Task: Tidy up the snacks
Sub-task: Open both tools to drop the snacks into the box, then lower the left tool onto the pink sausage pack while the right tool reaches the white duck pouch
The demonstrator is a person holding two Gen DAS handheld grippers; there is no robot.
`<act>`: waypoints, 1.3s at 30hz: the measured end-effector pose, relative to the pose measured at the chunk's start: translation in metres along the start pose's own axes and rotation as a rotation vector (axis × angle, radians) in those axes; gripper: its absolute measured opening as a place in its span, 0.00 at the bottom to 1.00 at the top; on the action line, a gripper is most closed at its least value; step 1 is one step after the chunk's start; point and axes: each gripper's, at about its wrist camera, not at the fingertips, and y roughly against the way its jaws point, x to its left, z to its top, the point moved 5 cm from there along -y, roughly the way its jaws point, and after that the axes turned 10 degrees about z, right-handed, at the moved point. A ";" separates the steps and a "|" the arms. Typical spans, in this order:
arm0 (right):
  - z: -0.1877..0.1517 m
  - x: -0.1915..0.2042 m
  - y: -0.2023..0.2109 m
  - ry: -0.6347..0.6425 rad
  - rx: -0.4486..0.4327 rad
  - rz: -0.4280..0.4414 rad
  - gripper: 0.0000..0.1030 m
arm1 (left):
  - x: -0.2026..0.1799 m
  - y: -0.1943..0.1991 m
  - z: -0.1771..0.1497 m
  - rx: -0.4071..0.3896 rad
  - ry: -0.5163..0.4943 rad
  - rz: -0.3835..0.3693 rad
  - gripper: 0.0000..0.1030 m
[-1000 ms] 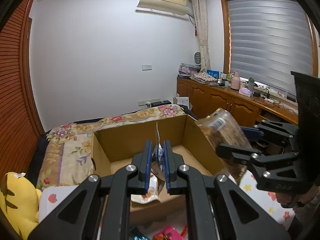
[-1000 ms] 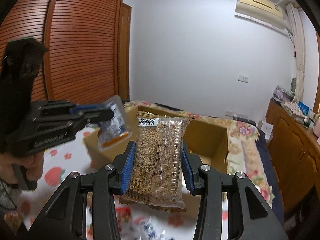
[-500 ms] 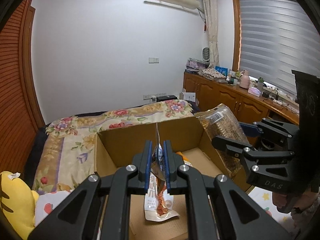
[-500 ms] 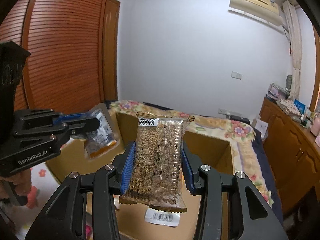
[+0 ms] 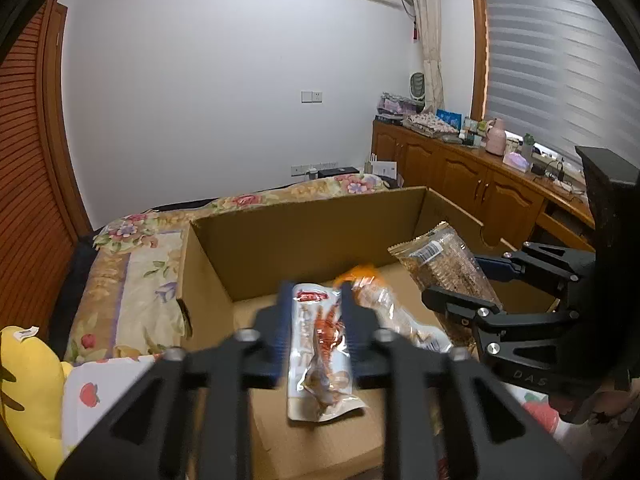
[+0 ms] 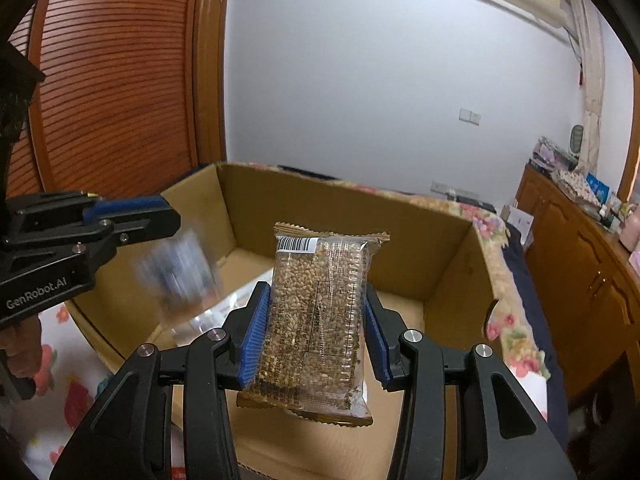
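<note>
Cardboard box [image 5: 304, 240] holds clear snack bags [image 5: 404, 320]; my left tongs [image 5: 316, 316] are opening around a red-printed packet [image 5: 320, 352], right tongs [image 6: 316, 332] clamp a grain bar [image 6: 316, 316] at three o'clock.

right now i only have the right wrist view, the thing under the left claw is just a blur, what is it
Observer: A white plastic snack packet with a red print, between the left claw's opening jaws, above the brown cardboard box.
Operator: anything in the box beneath it
Observer: A clear plastic packet with an orange top lies on the box floor just beyond it.
Operator: what's beside the box
Observer: A yellow plush toy.
</note>
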 end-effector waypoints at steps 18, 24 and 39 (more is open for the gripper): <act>-0.022 0.014 0.048 -0.025 -0.016 0.064 0.56 | -0.004 0.068 -0.019 -0.011 -0.034 0.004 0.45; -0.039 0.035 0.086 -0.013 -0.023 0.092 0.56 | -0.003 0.095 -0.036 0.000 -0.040 0.008 0.51; -0.136 0.045 0.089 0.019 0.161 0.116 0.56 | -0.007 0.090 -0.131 0.190 -0.095 0.026 0.53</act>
